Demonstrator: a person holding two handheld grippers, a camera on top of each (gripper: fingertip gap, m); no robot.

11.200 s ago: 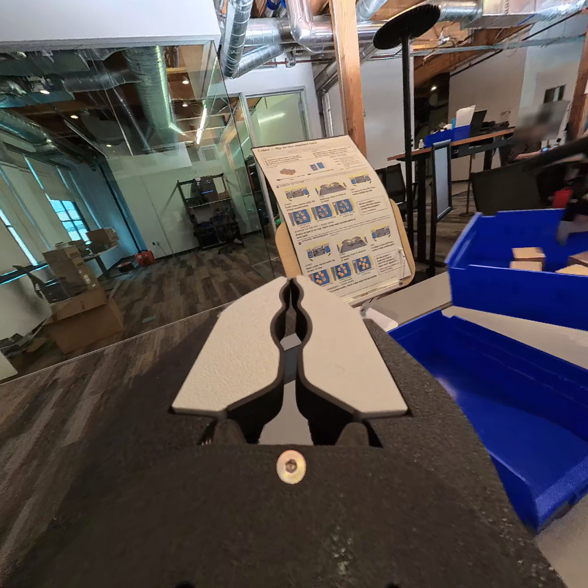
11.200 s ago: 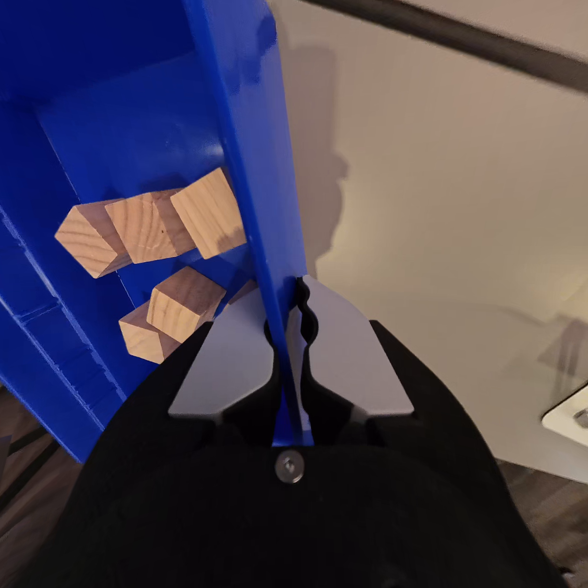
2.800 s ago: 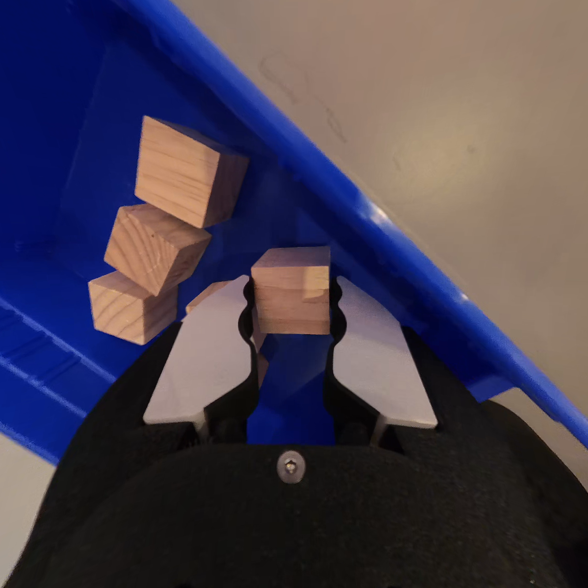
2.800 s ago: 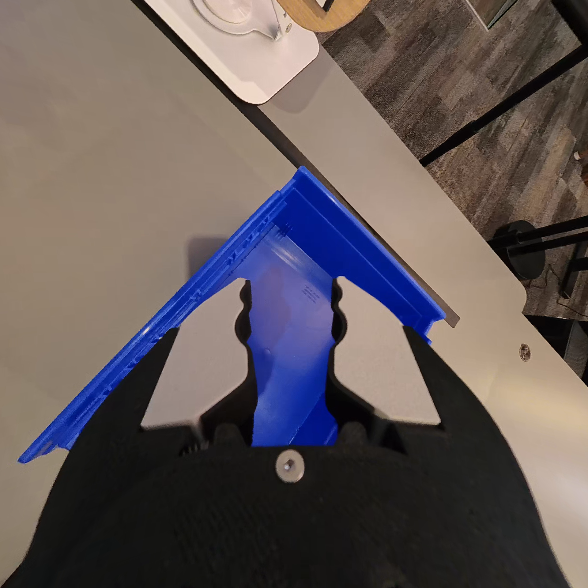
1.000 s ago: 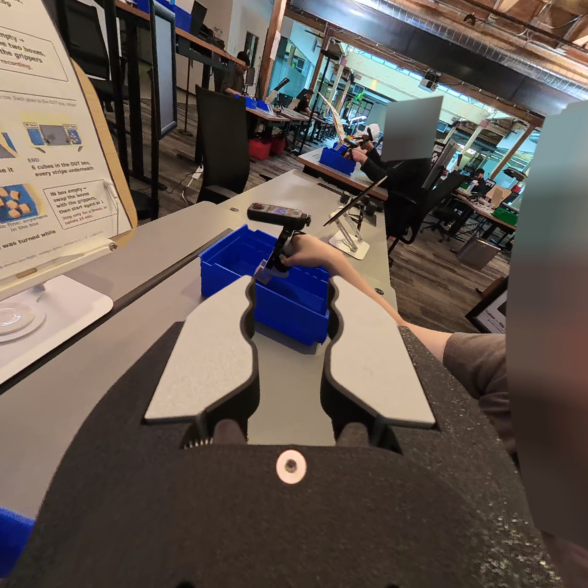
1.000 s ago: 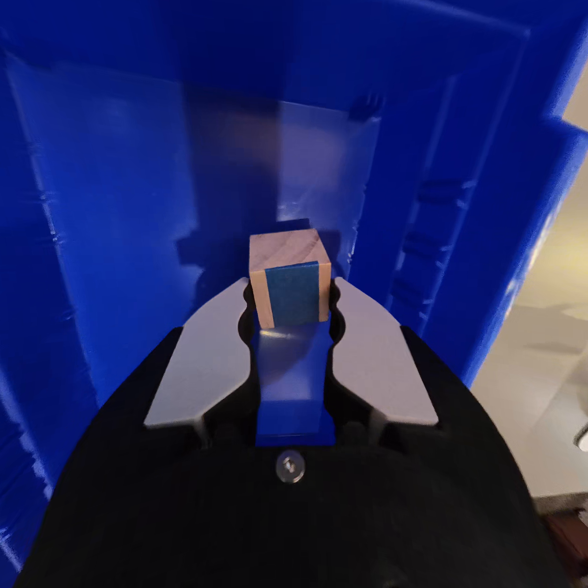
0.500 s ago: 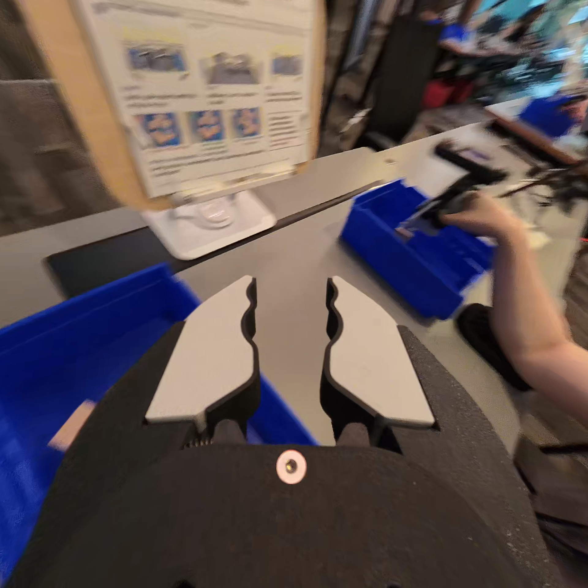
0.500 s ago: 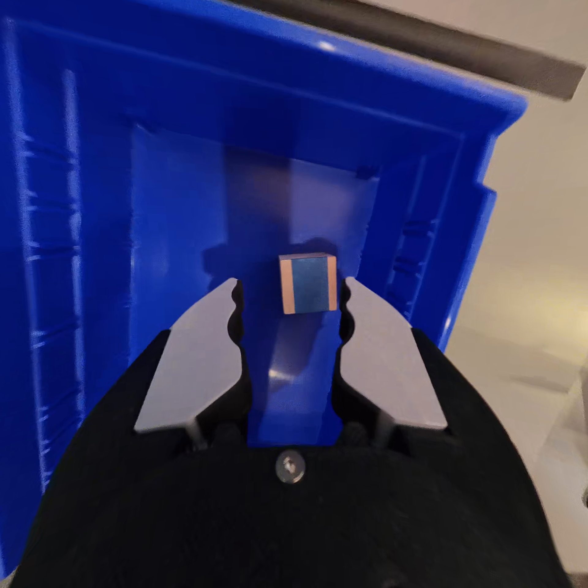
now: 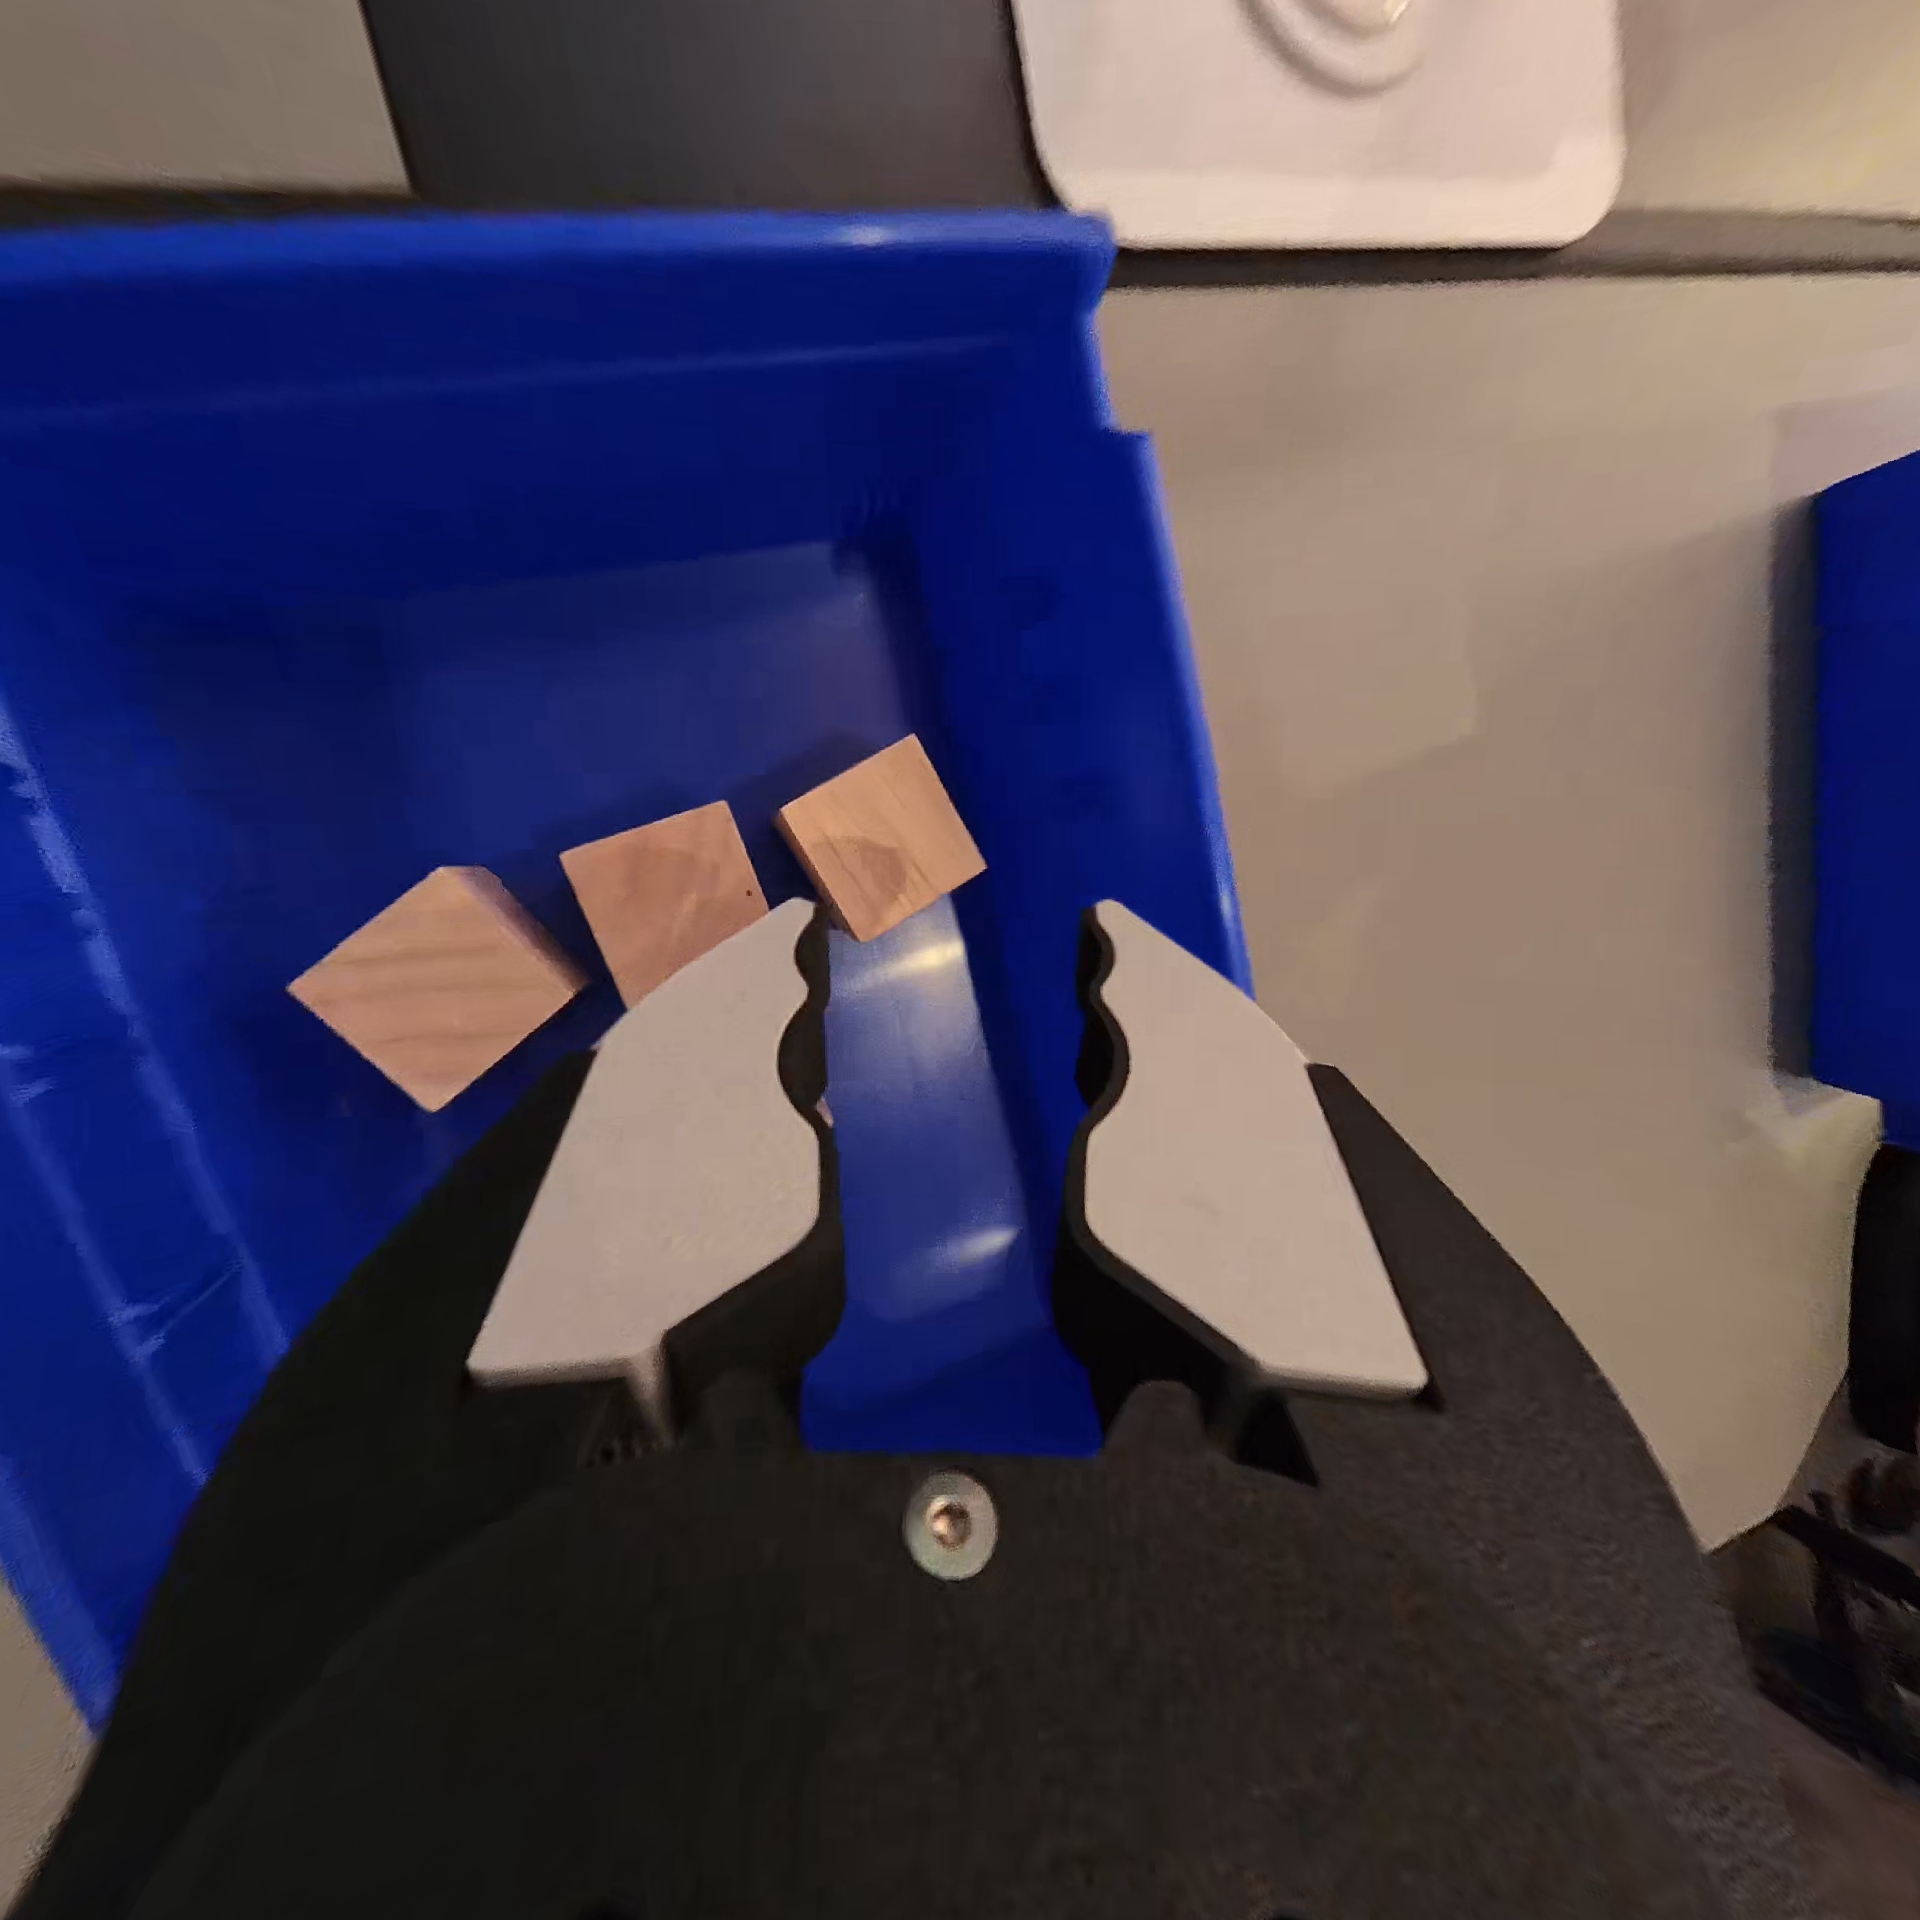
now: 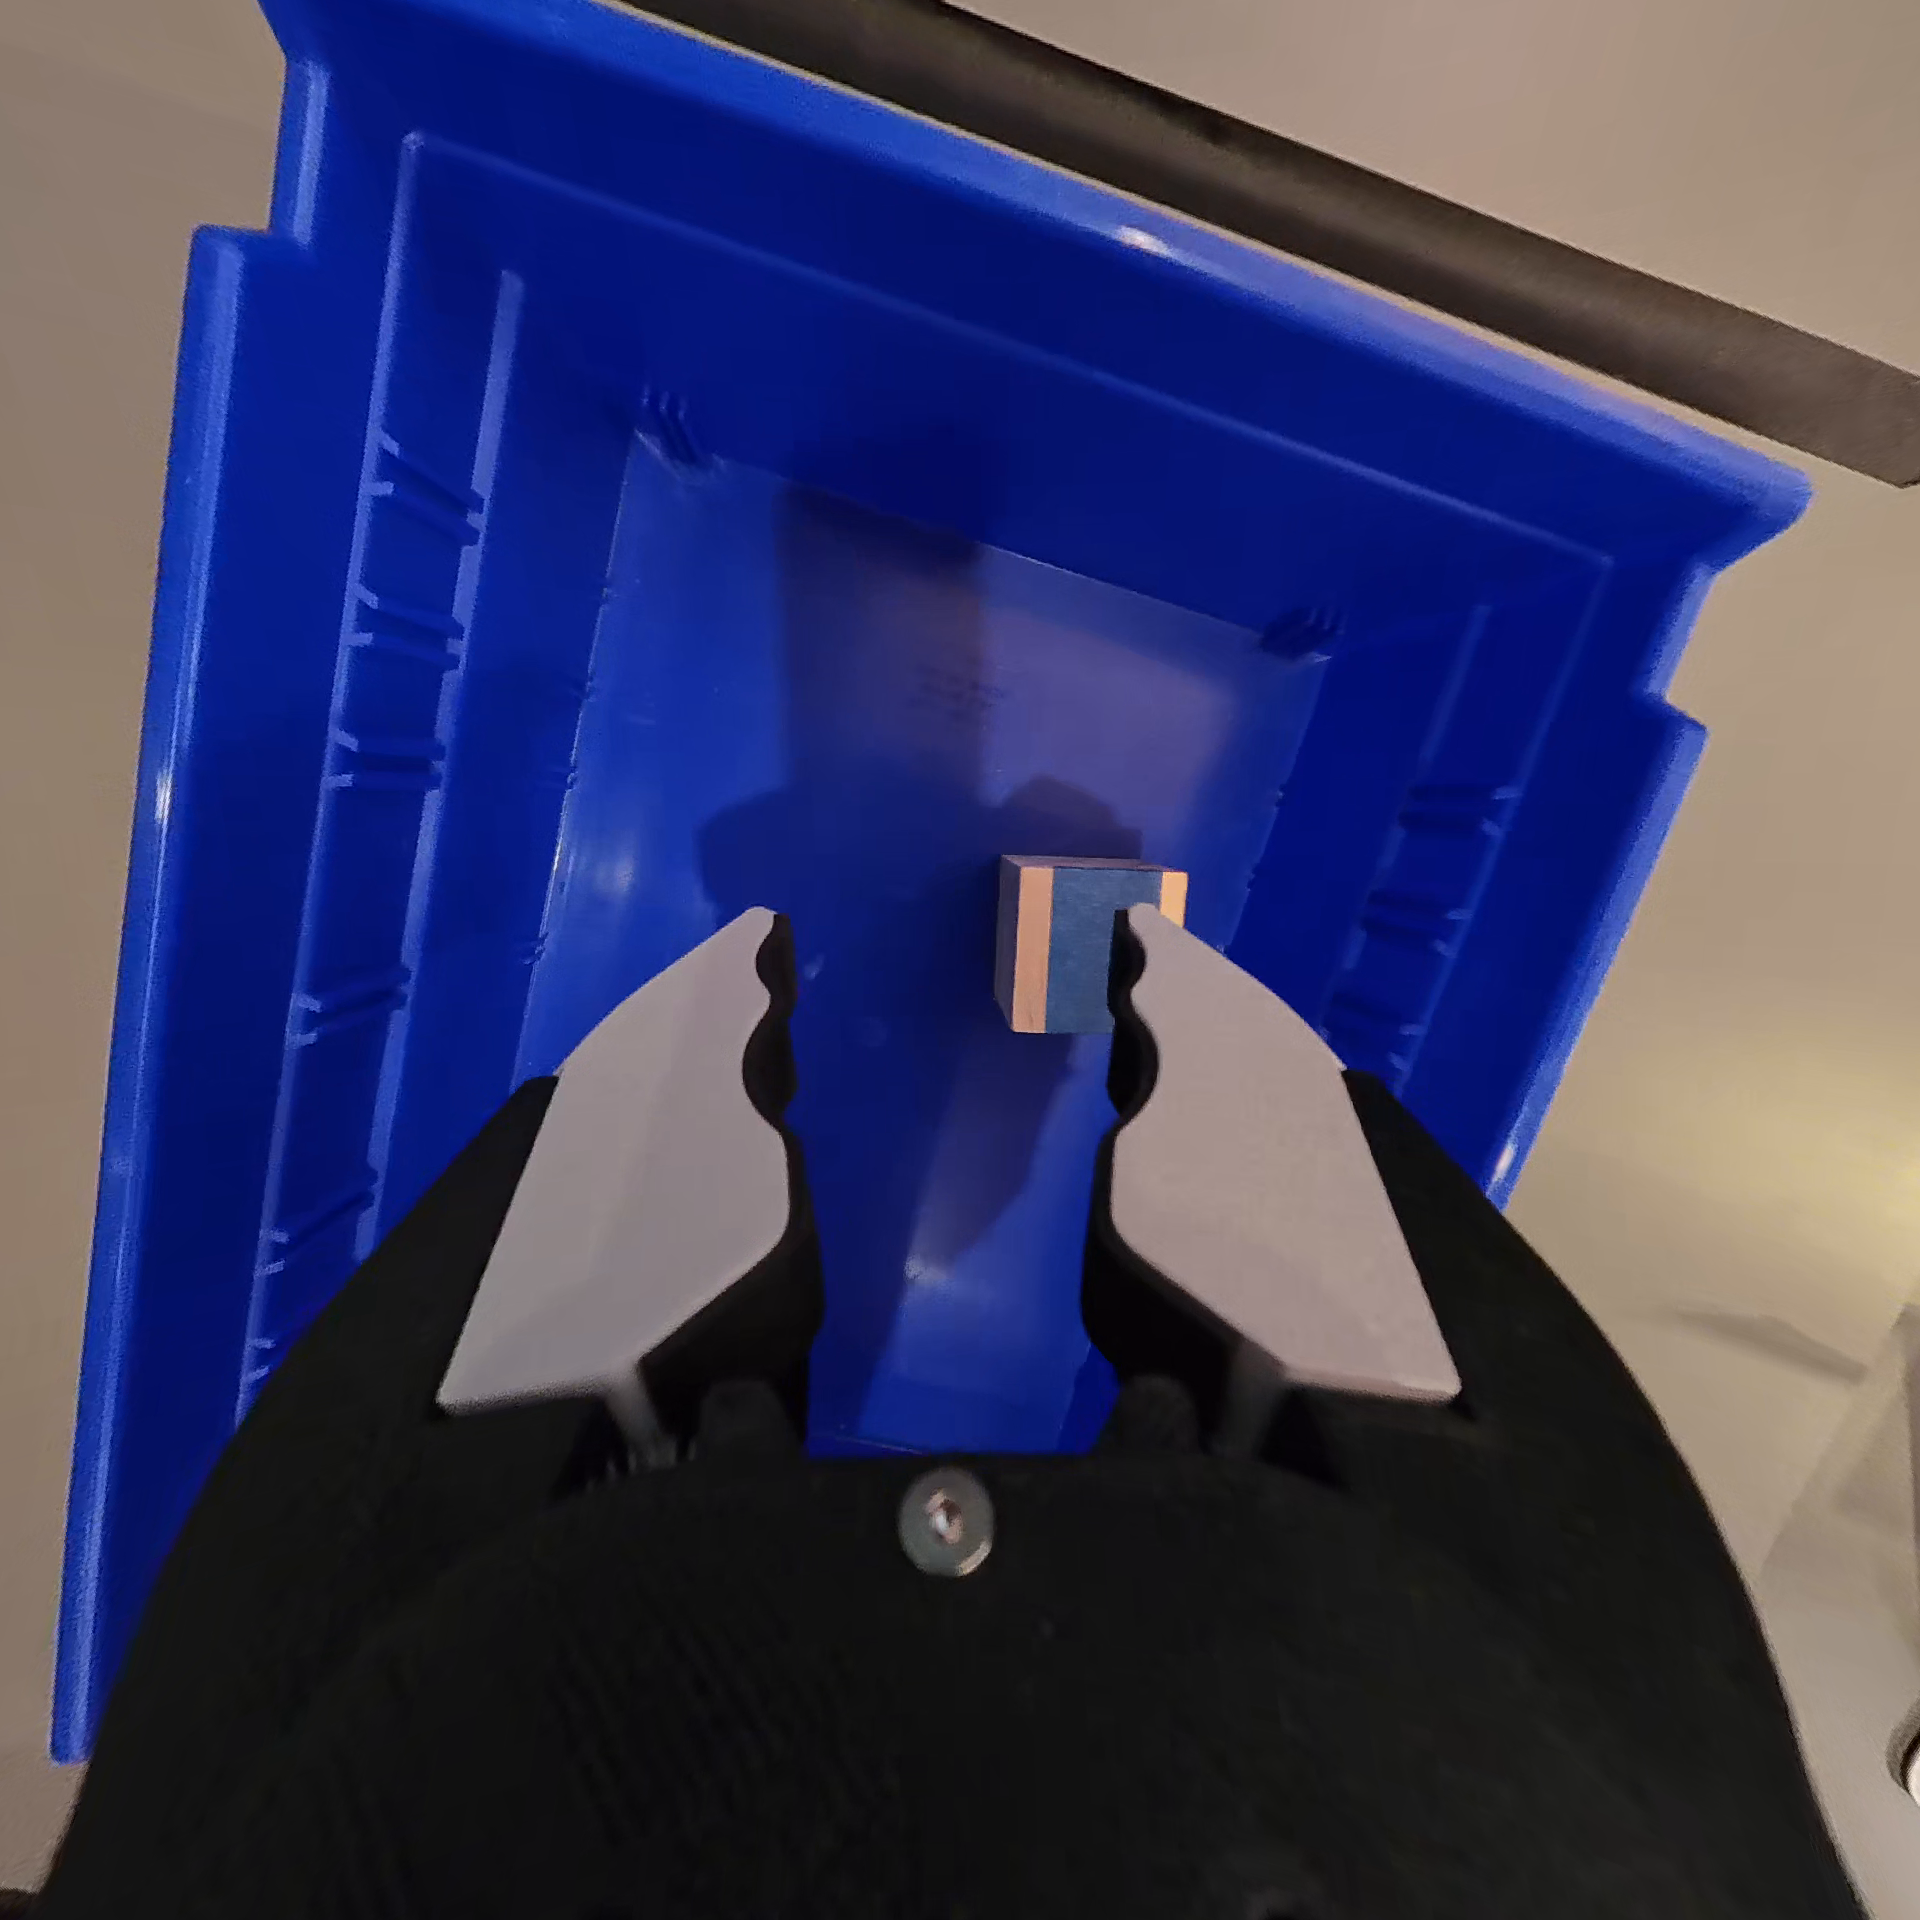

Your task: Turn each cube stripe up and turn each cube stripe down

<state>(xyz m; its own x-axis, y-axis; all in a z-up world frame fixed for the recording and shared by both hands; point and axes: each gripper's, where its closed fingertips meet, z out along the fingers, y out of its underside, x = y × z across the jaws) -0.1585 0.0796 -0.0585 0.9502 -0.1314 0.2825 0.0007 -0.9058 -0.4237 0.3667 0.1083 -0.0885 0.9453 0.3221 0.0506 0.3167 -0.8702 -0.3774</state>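
My right gripper (image 10: 951,914) hangs wide open and empty above the right blue bin (image 10: 312,623); the striped cube (image 10: 1070,945) sits on its floor, stripe up. My left gripper (image 9: 951,914), also open and empty, hovers over three plain cubes (image 9: 881,836) (their stripes do not show) in the left bin (image 9: 520,416). I judge the next step is to pick the nearest one, which calls for centring the jaws around it.

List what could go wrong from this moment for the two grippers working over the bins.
1. The left gripper hangs open with one finger covering part of the middle cube; closing might nudge its neighbours.
2. The right gripper is open above the striped cube; a careless pass might tip it.
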